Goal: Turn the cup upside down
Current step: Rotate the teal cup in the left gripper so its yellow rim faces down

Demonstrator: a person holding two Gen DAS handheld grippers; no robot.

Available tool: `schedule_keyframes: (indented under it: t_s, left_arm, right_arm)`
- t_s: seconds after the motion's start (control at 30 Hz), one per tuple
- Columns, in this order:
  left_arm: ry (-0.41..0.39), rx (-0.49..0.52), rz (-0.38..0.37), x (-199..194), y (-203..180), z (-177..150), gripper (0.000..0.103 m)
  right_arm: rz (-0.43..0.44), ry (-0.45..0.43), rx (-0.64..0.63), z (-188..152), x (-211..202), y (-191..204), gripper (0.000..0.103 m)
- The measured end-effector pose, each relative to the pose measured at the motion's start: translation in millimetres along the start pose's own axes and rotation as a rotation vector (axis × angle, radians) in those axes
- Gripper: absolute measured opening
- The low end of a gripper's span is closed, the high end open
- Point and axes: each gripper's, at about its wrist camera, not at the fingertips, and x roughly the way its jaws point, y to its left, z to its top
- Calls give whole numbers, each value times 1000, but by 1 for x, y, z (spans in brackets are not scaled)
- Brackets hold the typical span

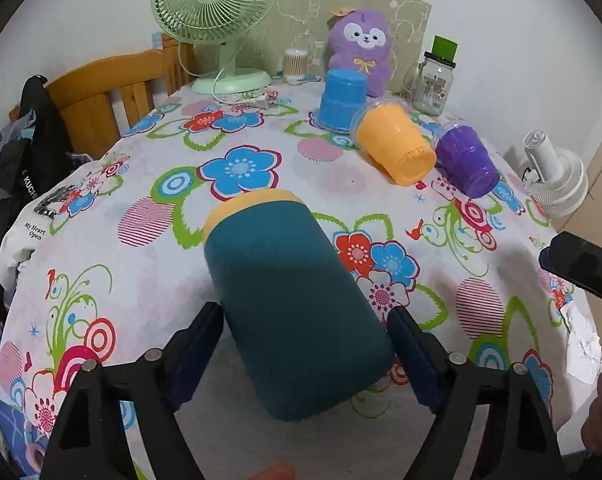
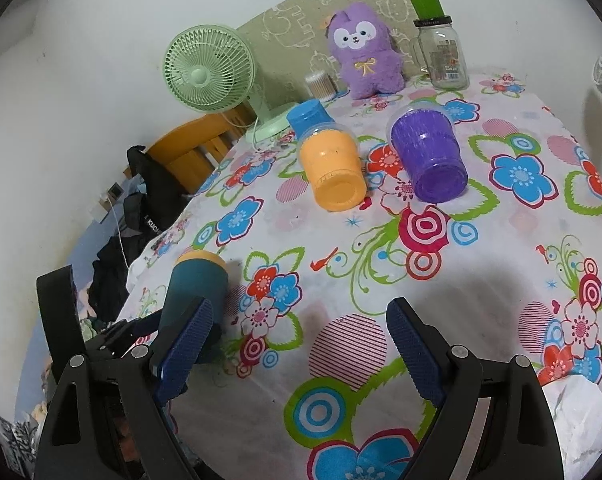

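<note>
1. The teal cup (image 1: 297, 312) fills the lower centre of the left wrist view, between the fingers of the left gripper (image 1: 305, 344); its yellow band points up-frame, its body tilts toward the lower right; both blue pads sit at its sides, clamped on it as far as the view shows.
2. In the right wrist view the same cup (image 2: 197, 292) stands at the lower left, near the worktop edge, yellow band uppermost; the left gripper's black frame shows beside and below it.
3. The right gripper (image 2: 301, 344) occupies the bottom of its own view; its fingers are spread apart with nothing between them, only the flowered cloth (image 2: 341, 280) beneath.
4. Upper centre of the right wrist view: an orange cup (image 2: 333, 172) lies on its side, base toward the camera; a purple cup (image 2: 429, 156) lies likewise just to its right; they are apart.
5. A blue cup (image 2: 309, 116) stands upside down behind the orange one.
6. Along the top of the frame: a green fan (image 2: 209, 68) at left, a purple plush (image 2: 365, 52) in the centre, a glass jar (image 2: 441, 52) with a green lid at right.
</note>
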Motion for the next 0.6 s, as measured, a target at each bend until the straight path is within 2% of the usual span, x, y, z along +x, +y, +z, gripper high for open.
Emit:
schedule_keyframes:
  t_s: [0.27,0.6]
  left_arm:
    - [-41,25,3,-17,1,1,75]
    - [-63,15,3,-28,8,2,71]
  right_arm:
    - [14,-11,-7,0,-5,9,90]
    - [16,-16,-28,-2,-9,20,90]
